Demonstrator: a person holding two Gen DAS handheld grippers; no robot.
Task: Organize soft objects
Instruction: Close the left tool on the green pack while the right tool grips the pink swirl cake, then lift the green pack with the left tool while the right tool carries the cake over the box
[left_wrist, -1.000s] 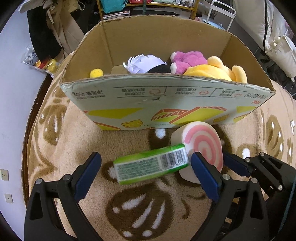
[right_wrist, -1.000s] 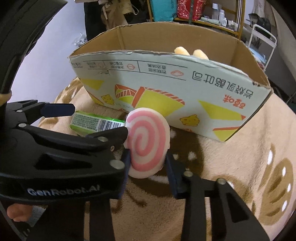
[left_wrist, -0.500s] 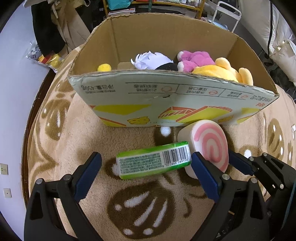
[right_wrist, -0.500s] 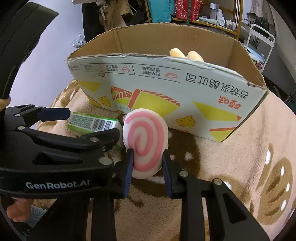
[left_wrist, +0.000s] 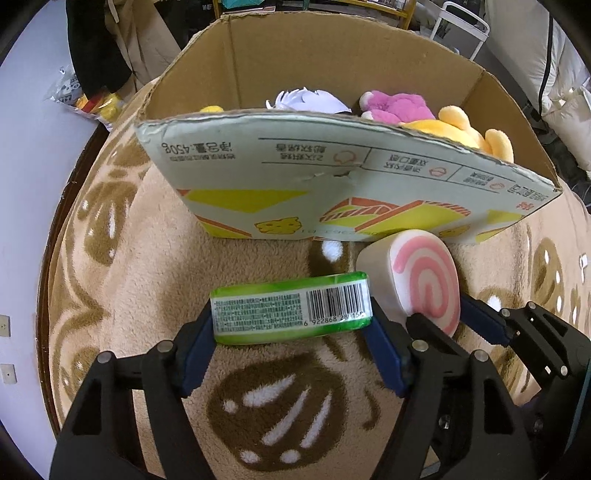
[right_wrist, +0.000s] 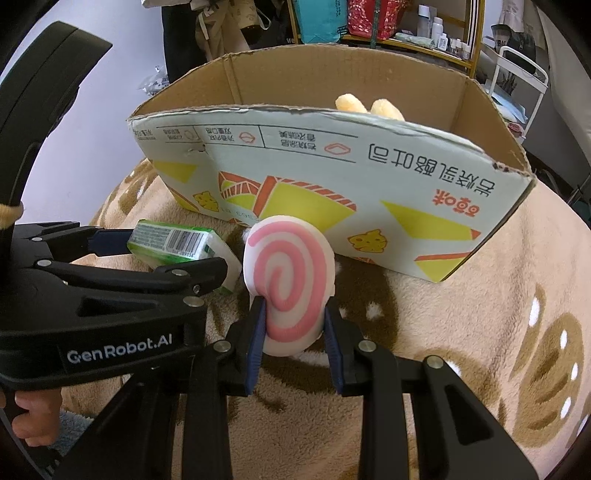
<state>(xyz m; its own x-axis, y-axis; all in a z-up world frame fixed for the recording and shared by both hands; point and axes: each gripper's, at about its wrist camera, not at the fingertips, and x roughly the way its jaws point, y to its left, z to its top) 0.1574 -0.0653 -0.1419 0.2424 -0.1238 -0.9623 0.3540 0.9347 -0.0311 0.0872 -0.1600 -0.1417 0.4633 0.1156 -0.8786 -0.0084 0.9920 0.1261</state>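
Your left gripper (left_wrist: 291, 332) clamps the tissue pack (left_wrist: 290, 312) endwise; right gripper (right_wrist: 293, 328) pinches the swirl cushion (right_wrist: 290, 282); box (right_wrist: 332, 162) lies directly ahead.

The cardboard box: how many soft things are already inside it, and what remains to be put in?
Done: the cardboard box already holds a pink plush, a yellow plush and a white one; more may be hidden. In hand: the left gripper clamps the green tissue pack, the right gripper the pink swirl cushion. Left: putting both in the box.
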